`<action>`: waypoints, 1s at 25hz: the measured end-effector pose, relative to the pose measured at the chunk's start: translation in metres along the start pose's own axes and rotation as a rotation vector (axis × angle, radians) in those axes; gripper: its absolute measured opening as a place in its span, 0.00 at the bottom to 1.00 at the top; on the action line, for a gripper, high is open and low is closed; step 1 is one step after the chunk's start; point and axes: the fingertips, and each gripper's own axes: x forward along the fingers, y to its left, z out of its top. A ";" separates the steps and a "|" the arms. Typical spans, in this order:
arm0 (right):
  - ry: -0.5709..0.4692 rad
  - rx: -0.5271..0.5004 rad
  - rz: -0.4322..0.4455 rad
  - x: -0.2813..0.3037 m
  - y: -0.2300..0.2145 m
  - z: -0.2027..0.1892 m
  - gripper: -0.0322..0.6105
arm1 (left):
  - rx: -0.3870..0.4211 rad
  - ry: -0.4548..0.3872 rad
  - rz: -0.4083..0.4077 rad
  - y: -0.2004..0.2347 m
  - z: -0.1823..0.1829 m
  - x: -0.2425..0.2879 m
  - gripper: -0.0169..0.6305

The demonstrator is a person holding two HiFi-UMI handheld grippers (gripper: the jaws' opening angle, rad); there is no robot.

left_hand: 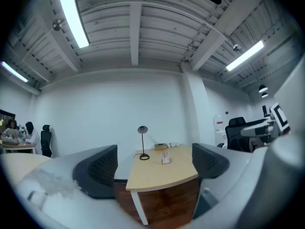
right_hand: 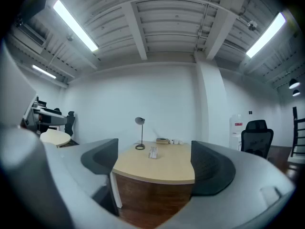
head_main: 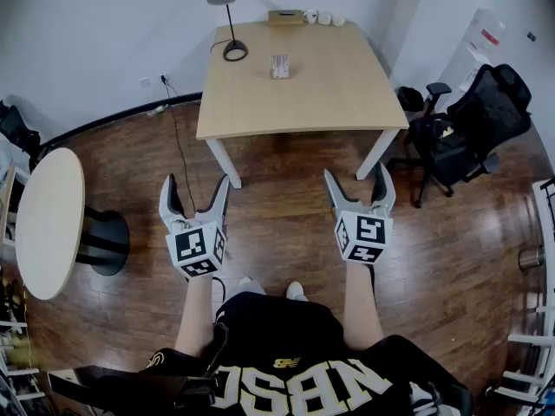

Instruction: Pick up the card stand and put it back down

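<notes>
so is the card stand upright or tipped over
Upright: the card stand sits on its base on the table near the lamp.

Left gripper (head_main: pixel 196 187) at seven o'clock, jaws wide apart, nothing between them, right gripper (head_main: pixel 357 176) at five o'clock, equally spread and empty, both pointing toward twelve, bare left forearm (head_main: pixel 198 315) and right forearm (head_main: pixel 360 306) roughly parallel

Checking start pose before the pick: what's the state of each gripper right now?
Left gripper: open, holding nothing.
Right gripper: open, holding nothing.
Card stand: on the table, away from both grippers.
</notes>
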 end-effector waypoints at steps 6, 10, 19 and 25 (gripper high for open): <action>0.006 0.032 0.110 0.023 0.026 -0.011 0.78 | -0.018 0.044 0.000 -0.001 -0.021 0.019 0.80; -0.002 0.022 0.127 0.055 0.028 -0.011 0.72 | -0.033 0.037 -0.032 -0.001 -0.027 0.062 0.80; -0.066 -0.022 0.083 0.170 0.028 0.039 0.71 | -0.051 0.011 -0.109 0.025 -0.015 0.191 0.80; -0.066 -0.056 0.099 0.225 0.052 0.049 0.70 | -0.034 -0.006 -0.167 0.035 -0.008 0.241 0.80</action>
